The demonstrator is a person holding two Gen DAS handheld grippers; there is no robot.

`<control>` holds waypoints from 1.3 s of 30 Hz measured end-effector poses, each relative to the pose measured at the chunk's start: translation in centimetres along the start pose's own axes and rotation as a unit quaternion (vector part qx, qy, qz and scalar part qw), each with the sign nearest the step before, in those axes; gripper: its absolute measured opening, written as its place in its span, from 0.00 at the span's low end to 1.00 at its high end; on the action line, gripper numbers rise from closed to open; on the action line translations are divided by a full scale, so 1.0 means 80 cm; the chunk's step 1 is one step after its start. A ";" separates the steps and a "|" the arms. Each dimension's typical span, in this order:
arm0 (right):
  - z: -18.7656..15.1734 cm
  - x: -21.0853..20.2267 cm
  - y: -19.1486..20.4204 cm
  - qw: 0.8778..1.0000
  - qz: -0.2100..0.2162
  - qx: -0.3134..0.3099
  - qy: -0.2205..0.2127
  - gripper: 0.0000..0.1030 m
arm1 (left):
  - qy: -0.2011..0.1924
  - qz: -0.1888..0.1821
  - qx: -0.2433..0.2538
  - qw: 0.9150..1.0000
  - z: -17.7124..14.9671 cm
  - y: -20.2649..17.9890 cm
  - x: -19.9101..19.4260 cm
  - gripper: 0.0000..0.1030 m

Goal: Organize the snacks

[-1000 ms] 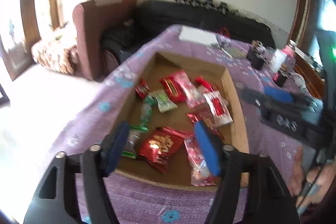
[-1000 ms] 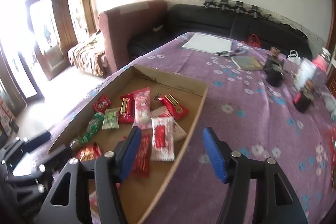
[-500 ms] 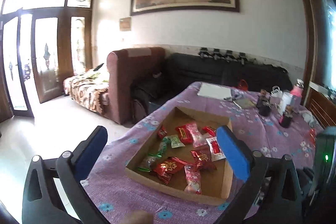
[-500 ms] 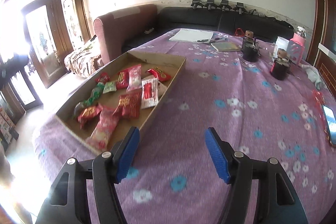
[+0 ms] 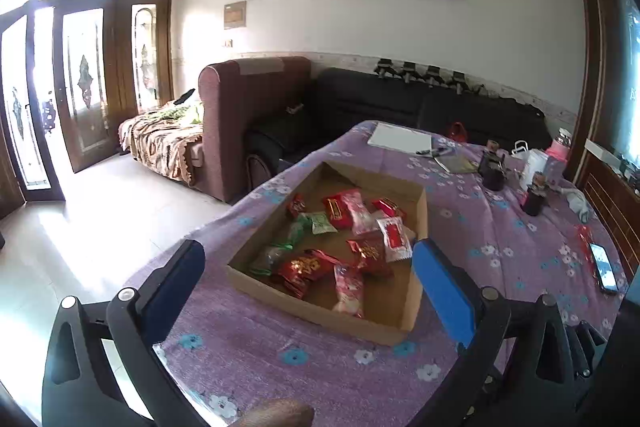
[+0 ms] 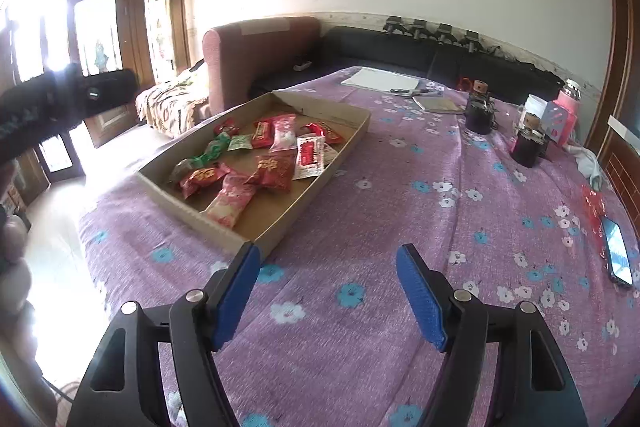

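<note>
A shallow cardboard tray (image 5: 418,251) (image 6: 312,187) sits on the purple flowered tablecloth and holds several wrapped snacks: red packets (image 5: 304,267) (image 6: 274,167), pink ones (image 5: 348,289) (image 6: 232,201) and green ones (image 5: 320,223) (image 6: 240,143). My left gripper (image 5: 308,263) is open and empty, held back above the table's near edge with the tray in front of it. My right gripper (image 6: 328,259) is open and empty, above the cloth just right of the tray's near corner.
At the table's far side lie white paper (image 5: 398,139), a notebook (image 6: 436,103), dark jars (image 6: 478,113), a pink bottle (image 6: 564,115) and white cloth. A phone (image 6: 618,255) lies at the right edge. A sofa (image 5: 256,119) and floor lie left.
Both grippers have pulled back and up from the tray. The left gripper's fingers have spread wider. The tray and snacks have not moved.
</note>
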State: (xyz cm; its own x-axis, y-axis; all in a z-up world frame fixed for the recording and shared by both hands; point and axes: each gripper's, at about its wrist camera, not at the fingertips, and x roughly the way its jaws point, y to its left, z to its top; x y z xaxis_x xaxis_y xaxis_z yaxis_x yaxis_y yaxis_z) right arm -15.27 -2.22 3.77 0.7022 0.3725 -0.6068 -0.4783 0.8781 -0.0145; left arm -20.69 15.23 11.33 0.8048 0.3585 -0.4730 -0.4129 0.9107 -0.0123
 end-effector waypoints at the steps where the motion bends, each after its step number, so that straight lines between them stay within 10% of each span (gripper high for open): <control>1: 0.000 -0.002 0.001 1.000 0.000 -0.003 0.000 0.71 | 0.003 -0.003 0.004 1.000 -0.001 -0.002 0.000 1.00; 39: 0.010 0.075 0.035 0.997 0.009 -0.035 0.064 0.74 | 0.108 -0.033 -0.013 0.994 -0.022 0.021 0.084 1.00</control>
State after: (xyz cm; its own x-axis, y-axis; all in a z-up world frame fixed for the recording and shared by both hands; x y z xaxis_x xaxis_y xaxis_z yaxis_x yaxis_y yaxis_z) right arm -11.96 2.77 0.73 0.6225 0.3432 -0.7034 -0.5291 0.8467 -0.0552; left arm -16.77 18.83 6.59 0.7213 0.2438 -0.6483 -0.3754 0.9242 -0.0700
